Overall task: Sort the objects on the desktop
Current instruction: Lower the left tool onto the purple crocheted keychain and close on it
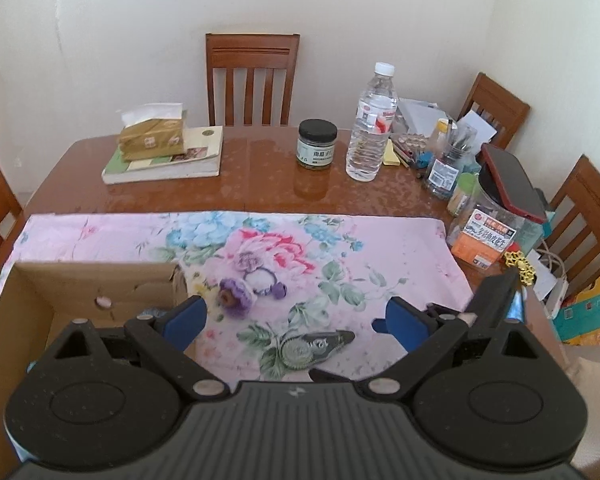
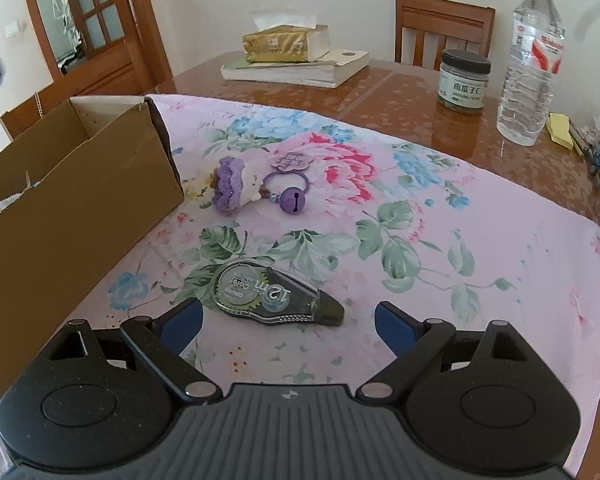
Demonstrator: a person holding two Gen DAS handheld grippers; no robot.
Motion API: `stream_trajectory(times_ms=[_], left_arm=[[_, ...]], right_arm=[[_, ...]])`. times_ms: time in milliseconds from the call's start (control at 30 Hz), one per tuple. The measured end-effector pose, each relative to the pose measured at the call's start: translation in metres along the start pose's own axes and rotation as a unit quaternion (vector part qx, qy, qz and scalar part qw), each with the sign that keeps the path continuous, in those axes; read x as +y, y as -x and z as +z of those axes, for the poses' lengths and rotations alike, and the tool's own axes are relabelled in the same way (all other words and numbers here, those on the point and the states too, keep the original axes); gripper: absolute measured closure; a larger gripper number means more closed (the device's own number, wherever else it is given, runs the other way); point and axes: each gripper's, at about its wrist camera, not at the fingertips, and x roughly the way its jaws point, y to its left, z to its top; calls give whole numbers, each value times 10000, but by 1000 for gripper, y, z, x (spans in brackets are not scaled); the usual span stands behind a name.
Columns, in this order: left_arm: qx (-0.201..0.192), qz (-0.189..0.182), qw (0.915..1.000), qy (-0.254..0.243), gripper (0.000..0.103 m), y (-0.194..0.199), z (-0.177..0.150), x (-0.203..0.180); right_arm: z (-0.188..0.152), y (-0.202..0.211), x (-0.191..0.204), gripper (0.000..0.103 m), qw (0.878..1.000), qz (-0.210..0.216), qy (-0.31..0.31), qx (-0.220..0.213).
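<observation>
Both tongs stand wide and hold nothing: the left gripper [image 1: 295, 316] hangs over the flowered cloth [image 1: 400, 256] with its blue pads apart, and the right gripper [image 2: 287, 320] hovers low over the same cloth [image 2: 480, 240], its pads spread to either side of the correction tape.

Taking that cloth as the landmark, the wooden table [image 1: 259, 184] lies under it and runs on beyond its far edge. A cardboard box [image 2: 71, 200], open at the top, sits on the cloth's left part, seen from the right wrist camera. Beyond the cloth's far edge a thick book [image 1: 167, 164] lies flat with a gold tissue pack [image 1: 151, 136] on top of it. Also beyond that edge stand a clear water bottle [image 1: 370, 128] and, just beside it, a dark-lidded jar [image 1: 317, 144].

On the cloth itself, near its front, lies the correction tape [image 2: 267, 294], flat, with its dark tip pointing right. Farther in, close to the box's corner, lies the purple knitted keychain [image 2: 231, 188], with its ring and small purple bell [image 2: 292, 200] touching the cloth.
</observation>
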Motion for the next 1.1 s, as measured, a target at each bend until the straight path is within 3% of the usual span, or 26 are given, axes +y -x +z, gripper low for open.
stream_trajectory(times_ms=[267,333,567,633,967,1100], left_arm=[[199,140,9997,-69,11,-46,10,-10],[285,235,9993,-44,19,-62,10,-11],[570,670,9961,-5,31,-114,12,-6],[692,700,9951,46,42,-128,12,-2],[987,801,9916,223,43,-170,9,16],[998,984,9901,71,43,-184,7,17]], right_arm=[[-7,10,-9,8,9998,-13,-26,-189],[-8,12,-10,8,9998,-12,-32,-214],[-10,12,-12,8,9998,28,48,-203],[-11,12,-11,8,9997,40,79,-212],[-10,8,-3,10,9997,104,106,-169],[-10,4,4,10,9998,64,159,-127]])
